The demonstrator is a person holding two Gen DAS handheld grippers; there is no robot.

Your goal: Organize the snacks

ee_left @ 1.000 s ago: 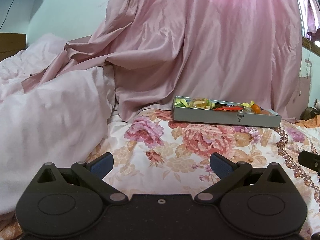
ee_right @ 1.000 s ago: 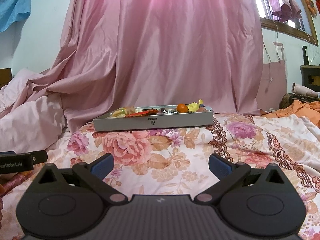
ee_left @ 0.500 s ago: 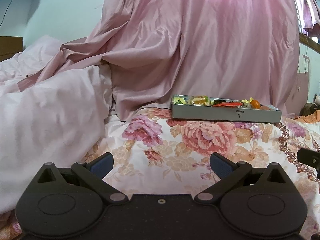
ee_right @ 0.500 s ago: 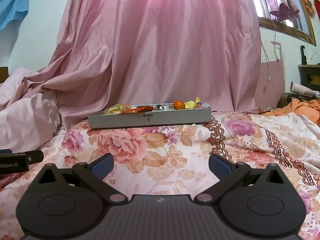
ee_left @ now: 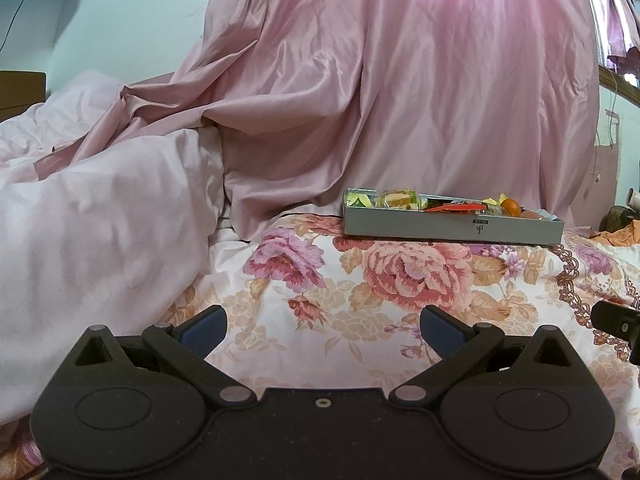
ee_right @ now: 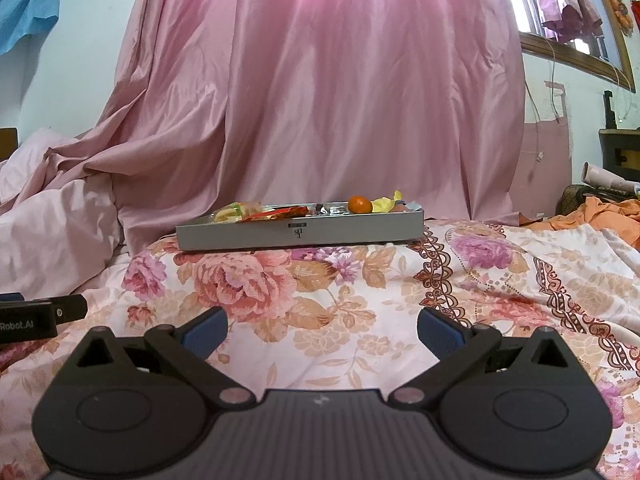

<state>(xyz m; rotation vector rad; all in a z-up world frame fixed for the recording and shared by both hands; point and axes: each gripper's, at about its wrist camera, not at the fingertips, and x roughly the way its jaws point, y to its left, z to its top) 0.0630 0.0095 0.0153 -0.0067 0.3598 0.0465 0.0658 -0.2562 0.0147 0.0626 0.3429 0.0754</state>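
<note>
Both our left gripper (ee_left: 322, 330) and right gripper (ee_right: 322, 330) hover spread wide, holding nothing. Ahead, the grey tray (ee_right: 300, 233) sits on the floral bedspread (ee_right: 320, 288) before the pink curtain (ee_right: 320, 100). Its wall hides most snacks; we recognise only an orange fruit (ee_right: 359, 204).

My right tongs (ee_right: 320, 330) hang spread and empty over the floral bed (ee_right: 400, 300). Ahead, grey tray (ee_right: 300, 234) with wrapped snacks (ee_right: 256, 212) and an orange (ee_right: 359, 204), pink curtain (ee_right: 340, 100) behind.

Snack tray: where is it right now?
The grey snack tray sits on the floral bedspread at the foot of the pink curtain, centre in the right wrist view, right of centre in the left wrist view.
</note>
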